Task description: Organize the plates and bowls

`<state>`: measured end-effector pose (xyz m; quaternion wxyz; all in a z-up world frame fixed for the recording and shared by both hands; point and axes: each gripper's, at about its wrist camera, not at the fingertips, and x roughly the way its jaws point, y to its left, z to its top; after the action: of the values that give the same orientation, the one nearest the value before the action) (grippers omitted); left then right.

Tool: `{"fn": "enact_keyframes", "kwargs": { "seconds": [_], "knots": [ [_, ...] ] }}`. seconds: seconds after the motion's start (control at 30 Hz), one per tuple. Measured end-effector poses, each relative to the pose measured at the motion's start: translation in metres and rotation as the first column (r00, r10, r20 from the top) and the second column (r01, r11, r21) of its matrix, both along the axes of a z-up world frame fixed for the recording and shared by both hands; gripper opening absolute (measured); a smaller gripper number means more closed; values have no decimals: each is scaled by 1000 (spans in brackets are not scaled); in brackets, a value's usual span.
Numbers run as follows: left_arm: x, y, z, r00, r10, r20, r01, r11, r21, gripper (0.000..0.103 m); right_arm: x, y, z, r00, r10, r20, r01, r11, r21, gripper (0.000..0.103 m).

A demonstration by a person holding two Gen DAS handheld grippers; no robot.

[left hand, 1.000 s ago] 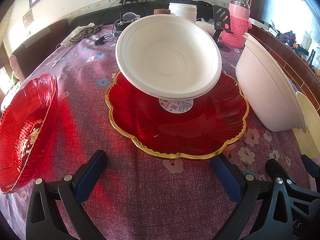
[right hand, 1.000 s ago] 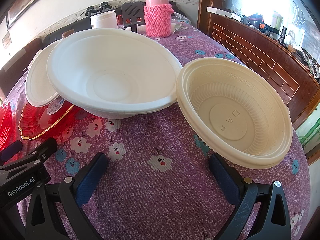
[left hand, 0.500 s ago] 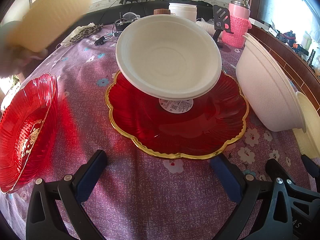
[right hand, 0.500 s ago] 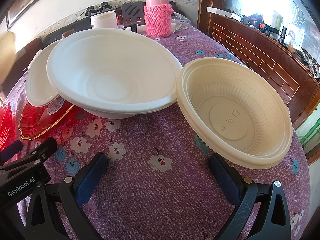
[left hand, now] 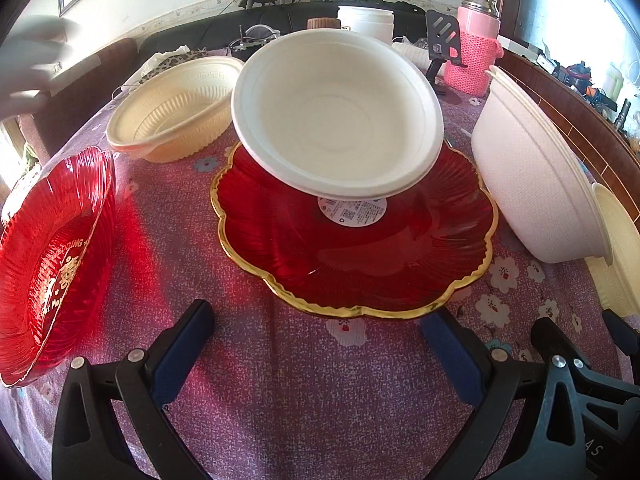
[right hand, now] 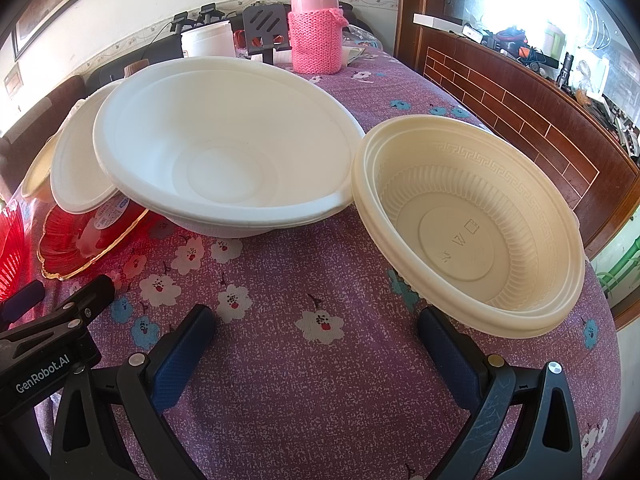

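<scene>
The biggest risk sits with the big white bowl [right hand: 224,160], filling the centre-left of the right wrist view: its rim touches or overlaps the cream bowl [right hand: 468,232] at the right, so lifting either one carelessly would likely drag the other across the desk [right hand: 320,360]. Next, the gold-rimmed red plate [left hand: 360,248] in the middle of the left wrist view carries a smaller white bowl [left hand: 336,116] that leans steeply toward the camera; a nudge to the plate could probably tip that bowl off. The red dish [left hand: 52,264] at the left edge looks close to the desk's edge, and a bump might send it over. A second cream bowl [left hand: 176,104] rests at upper left, well apart from both tongs. The left tongs [left hand: 316,344] and right tongs [right hand: 316,344] are both spread wide, grasping nothing, low in their frames.
</scene>
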<state>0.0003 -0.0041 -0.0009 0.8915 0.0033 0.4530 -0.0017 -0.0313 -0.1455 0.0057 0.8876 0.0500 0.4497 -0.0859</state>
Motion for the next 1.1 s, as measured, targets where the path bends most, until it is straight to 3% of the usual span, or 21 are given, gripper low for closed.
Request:
{"fn": "enact_keyframes", "kwargs": {
  "seconds": [0.7,0.97,1.1],
  "knots": [
    [-4,-2,0,1000,10,-1,-10,1000,3,103,-3,1,-1,1000,-15,-2,15,1000,8,102],
    [-10,6,3,994,-93,-50,93,996,-2,103,4,-3,0,998,16,-67,-15,1000,23,102],
    [-22,5,3,993,-108,-37,108,994,12,103,5,-2,-1,997,9,-70,-8,1000,18,102]
  ]
}}
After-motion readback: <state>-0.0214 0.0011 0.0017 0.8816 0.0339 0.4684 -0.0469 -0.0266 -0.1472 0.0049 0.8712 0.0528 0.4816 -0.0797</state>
